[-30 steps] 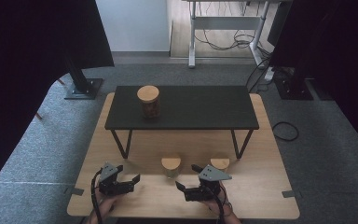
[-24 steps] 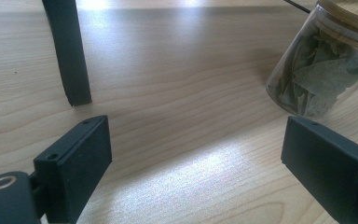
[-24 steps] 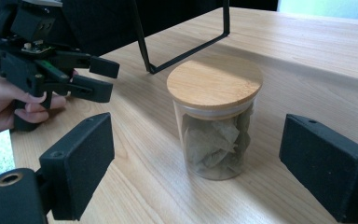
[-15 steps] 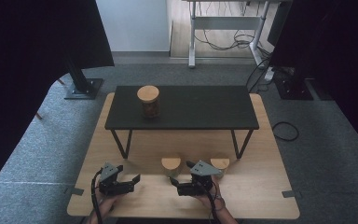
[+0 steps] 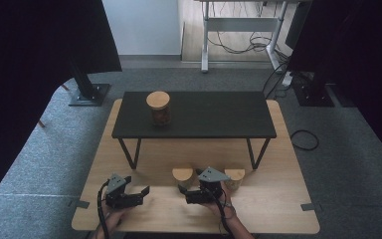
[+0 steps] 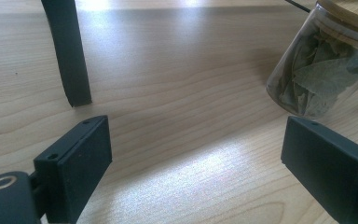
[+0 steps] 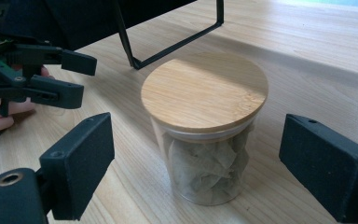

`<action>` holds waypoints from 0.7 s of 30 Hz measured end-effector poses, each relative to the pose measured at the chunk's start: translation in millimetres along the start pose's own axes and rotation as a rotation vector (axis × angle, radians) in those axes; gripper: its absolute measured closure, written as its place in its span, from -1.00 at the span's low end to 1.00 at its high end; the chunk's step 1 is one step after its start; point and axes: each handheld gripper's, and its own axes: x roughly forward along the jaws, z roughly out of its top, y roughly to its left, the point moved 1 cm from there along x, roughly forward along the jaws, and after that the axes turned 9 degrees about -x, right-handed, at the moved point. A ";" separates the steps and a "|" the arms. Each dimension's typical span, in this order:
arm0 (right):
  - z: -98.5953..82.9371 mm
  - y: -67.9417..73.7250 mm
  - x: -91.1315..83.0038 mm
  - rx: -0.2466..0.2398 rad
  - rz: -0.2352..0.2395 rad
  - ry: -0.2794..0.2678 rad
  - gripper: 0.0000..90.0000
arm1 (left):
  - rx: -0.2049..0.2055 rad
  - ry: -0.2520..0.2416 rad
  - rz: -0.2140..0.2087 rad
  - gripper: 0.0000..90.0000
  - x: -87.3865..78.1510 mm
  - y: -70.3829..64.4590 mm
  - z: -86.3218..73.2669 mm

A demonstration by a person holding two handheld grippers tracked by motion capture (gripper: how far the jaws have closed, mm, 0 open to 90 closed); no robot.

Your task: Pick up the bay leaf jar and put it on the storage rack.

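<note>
A glass jar of dried leaves with a wooden lid stands upright on the wooden table. My right gripper is open, one jaw on either side of this jar, neither touching it. The same jar sits just ahead of the right gripper in the high view. Left of it, my left gripper is open and empty near the table's front edge. Its own view has the left gripper over bare wood, the jar ahead to the right. A second jar stands right of the right hand. A third jar stands on the black side table.
The black side table spans the back half of the wooden table on thin black legs, a hazard to a low gripper. Bare wood lies between the two grippers and along the front edge. Grey carpet surrounds the table.
My right gripper has moved left and slightly forward, from beside the right-hand jar to around the middle jar. The left gripper has stayed put.
</note>
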 end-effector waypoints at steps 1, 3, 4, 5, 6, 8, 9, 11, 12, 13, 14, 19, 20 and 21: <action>0.1 -0.6 0.7 0.002 -0.003 0.003 -0.78 | 0.000 0.001 0.000 -0.82 0.0 0.0 0.0; 0.1 -1.8 2.3 0.000 -0.003 0.009 -0.79 | 0.000 0.002 -0.001 -0.82 0.1 0.1 0.1; 0.1 -2.2 3.3 0.001 -0.004 0.011 -0.79 | 0.000 0.001 -0.001 -0.82 0.1 0.1 0.1; 0.0 -2.7 4.1 0.002 -0.005 0.012 -0.79 | 0.000 0.001 -0.001 -0.82 0.1 0.1 0.0; -0.1 -3.0 5.0 0.006 -0.006 0.012 -0.79 | 0.000 0.001 -0.001 -0.82 0.1 0.1 0.0; -0.8 -4.2 7.4 0.010 -0.004 0.014 -0.79 | 0.001 0.001 -0.001 -0.82 0.1 0.0 0.0; -1.1 -4.5 8.3 0.012 -0.003 0.017 -0.79 | 0.001 0.001 -0.001 -0.82 0.1 0.0 0.0; -2.0 -5.3 11.6 0.014 -0.001 0.023 -0.79 | 0.002 0.001 0.000 -0.82 0.1 -0.1 0.0; -2.2 -5.2 12.8 0.017 0.004 0.026 -0.79 | 0.002 0.001 0.000 -0.82 0.1 -0.2 0.0; -2.6 -5.1 14.1 0.017 0.009 0.026 -0.79 | 0.002 0.001 0.000 -0.82 0.1 -0.2 0.0; -2.9 -4.8 15.6 0.014 0.011 0.029 -0.79 | 0.003 0.001 0.000 -0.82 0.1 -0.2 0.0; -3.8 -4.9 21.9 0.013 0.007 0.039 -0.79 | 0.000 0.001 -0.001 -0.82 0.0 0.1 0.0; -4.0 -5.0 23.5 0.013 0.007 0.041 -0.79 | 0.000 0.001 -0.001 -0.82 0.0 0.0 0.0; -4.5 -4.9 25.6 0.011 0.009 0.048 -0.80 | 0.001 0.001 -0.001 -0.82 0.0 0.0 0.0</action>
